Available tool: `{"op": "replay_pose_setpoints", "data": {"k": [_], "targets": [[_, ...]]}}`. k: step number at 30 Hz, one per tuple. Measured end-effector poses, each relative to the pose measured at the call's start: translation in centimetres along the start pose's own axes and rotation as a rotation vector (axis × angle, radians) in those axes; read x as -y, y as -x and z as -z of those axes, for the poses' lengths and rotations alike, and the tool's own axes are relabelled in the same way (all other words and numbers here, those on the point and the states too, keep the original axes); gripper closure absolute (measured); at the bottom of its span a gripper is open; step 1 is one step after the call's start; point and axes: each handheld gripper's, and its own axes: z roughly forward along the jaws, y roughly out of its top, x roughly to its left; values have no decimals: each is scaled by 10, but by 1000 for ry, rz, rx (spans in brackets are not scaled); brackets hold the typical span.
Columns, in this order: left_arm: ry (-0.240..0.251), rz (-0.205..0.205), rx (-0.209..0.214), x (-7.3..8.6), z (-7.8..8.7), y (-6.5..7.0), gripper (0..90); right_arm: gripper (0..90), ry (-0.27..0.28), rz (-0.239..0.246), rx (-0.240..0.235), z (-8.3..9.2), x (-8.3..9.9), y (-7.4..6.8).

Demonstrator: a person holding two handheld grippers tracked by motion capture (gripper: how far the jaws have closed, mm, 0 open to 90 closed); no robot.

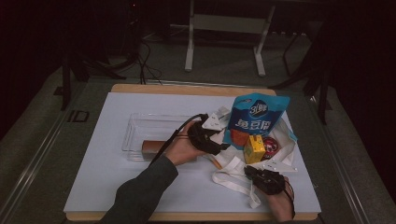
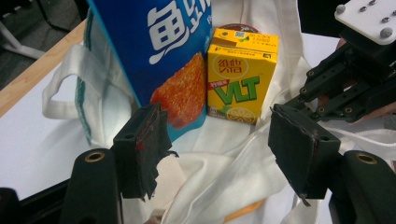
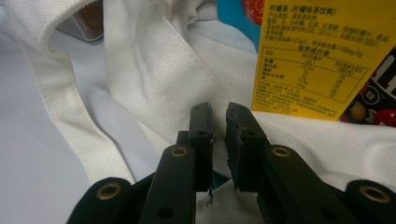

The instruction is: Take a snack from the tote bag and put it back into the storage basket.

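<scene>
A white tote bag lies open on the table's right half. In its mouth stand a blue snack bag and a yellow lemon-tea carton, with a dark red round pack beside them. My left gripper is at the bag's left side. Its jaws stand open over the white cloth, facing the snack bag and the carton. My right gripper is at the bag's near edge. Its jaws are pinched on the bag's white fabric, just in front of the carton.
A clear plastic box with a brown bar in it sits left of the bag, under my left forearm. A white mat covers the wooden table. The bag's loose strap trails toward the front edge.
</scene>
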Motion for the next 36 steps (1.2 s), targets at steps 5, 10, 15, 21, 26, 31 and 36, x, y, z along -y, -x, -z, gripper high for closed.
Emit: {"op": "replay_pose_setpoints", "data": {"k": [5, 10, 15, 21, 26, 31, 36], "targets": [[-7, -8, 5, -3, -6, 3, 360, 806, 0, 2, 0, 0, 0, 0], [-14, -8, 14, -5, -12, 4, 360, 806, 1, 2, 0, 0, 0, 0], [-16, -14, 21, -7, -17, 5, 360, 806, 1, 4, 0, 0, 0, 0], [-15, -17, 30, -11, -22, 8, 358, 805, 1, 4, 0, 0, 0, 0], [-12, -21, 39, -15, -27, 9, 354, 804, 1, 3, -1, 0, 0, 0], [-14, -31, 48, -18, -31, 11, 354, 804, 0, 3, -1, 0, 0, 0], [-13, -34, 55, -20, -35, 12, 354, 803, 0, 3, -2, 0, 0, 0]]}}
